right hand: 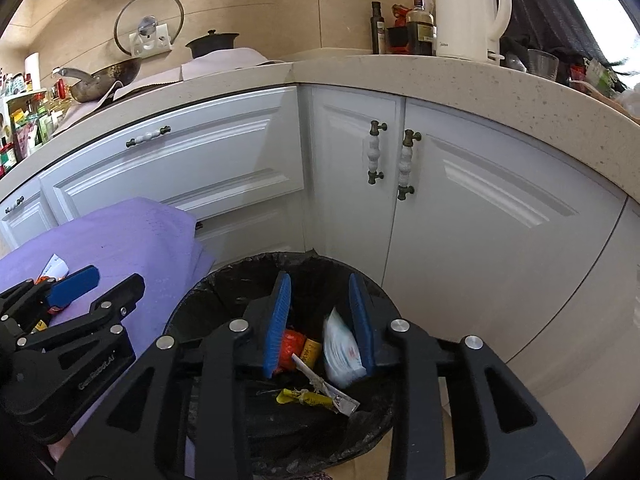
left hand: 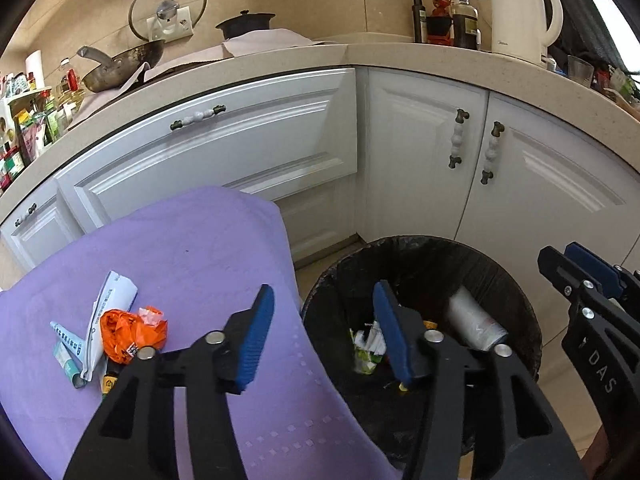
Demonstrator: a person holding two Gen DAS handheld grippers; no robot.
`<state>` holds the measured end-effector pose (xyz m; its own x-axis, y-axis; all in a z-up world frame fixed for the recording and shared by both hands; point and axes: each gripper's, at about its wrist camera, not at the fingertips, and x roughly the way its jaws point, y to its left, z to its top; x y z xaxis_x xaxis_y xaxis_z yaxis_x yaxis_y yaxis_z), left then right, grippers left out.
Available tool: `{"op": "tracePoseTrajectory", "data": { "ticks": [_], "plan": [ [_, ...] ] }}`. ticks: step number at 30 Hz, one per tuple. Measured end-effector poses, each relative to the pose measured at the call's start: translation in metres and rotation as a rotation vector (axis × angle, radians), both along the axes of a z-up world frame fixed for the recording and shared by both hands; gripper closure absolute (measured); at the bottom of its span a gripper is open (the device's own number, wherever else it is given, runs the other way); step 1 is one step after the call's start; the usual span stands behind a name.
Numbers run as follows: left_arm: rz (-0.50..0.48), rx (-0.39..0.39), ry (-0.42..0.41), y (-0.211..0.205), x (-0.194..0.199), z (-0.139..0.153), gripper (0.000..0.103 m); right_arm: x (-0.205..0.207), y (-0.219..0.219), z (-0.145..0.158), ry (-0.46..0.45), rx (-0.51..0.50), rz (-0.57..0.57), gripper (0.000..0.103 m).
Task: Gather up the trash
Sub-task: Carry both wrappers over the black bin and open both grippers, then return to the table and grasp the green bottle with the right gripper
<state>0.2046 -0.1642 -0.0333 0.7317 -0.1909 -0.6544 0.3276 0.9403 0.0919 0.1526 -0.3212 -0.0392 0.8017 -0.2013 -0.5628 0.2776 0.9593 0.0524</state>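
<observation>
The left claw (left hand: 324, 336) hangs over the edge between the purple cloth (left hand: 192, 256) and the black trash bin (left hand: 516, 280). It is released, with nothing between its blue pads. The right claw (right hand: 322, 320) is above the opening of the trash bin (right hand: 224, 276), and it is also released, its pads apart. A white packet (right hand: 340, 348) shows just beside its right pad, blurred, and I cannot tell if it touches the pad.

Inside the bin lie a white can (left hand: 474, 320), a small green and white carton (left hand: 366, 354), an orange piece (right hand: 294, 348) and a yellow wrapper (right hand: 306, 398).

On the purple cloth, to the left, trash still waits in one small heap: an orange plastic bag (left hand: 128, 334), white crumpled paper (left hand: 108, 304) and a light blue tube (left hand: 66, 364), all touching each other.

Far behind stand white cabinets (left hand: 420, 148) under a pale surface (left hand: 400, 54) that carries a white kettle (left hand: 520, 12), dark bottles (left hand: 464, 20) and a pan (left hand: 120, 66).
</observation>
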Motion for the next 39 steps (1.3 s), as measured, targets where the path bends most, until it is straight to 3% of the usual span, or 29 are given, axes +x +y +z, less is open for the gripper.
{"op": "tracePoseTrajectory", "data": {
  "ticks": [10,18,31,39],
  "plan": [
    [0.068,-0.007,0.000,0.043,-0.014,0.012,0.040,-0.006,0.031,0.012,-0.012,0.044,0.060,0.062],
    [0.209,0.007,-0.006,0.120,-0.033,0.017,0.035,-0.004,0.091,0.023,-0.021,0.088,0.180,0.044],
    [0.472,0.016,-0.010,0.245,-0.054,0.016,0.033,0.008,0.210,0.022,0.039,0.070,0.410,0.043],
    [0.573,0.016,0.016,0.298,-0.060,0.006,0.032,0.017,0.258,0.008,0.108,0.043,0.479,0.043]
  ]
}}
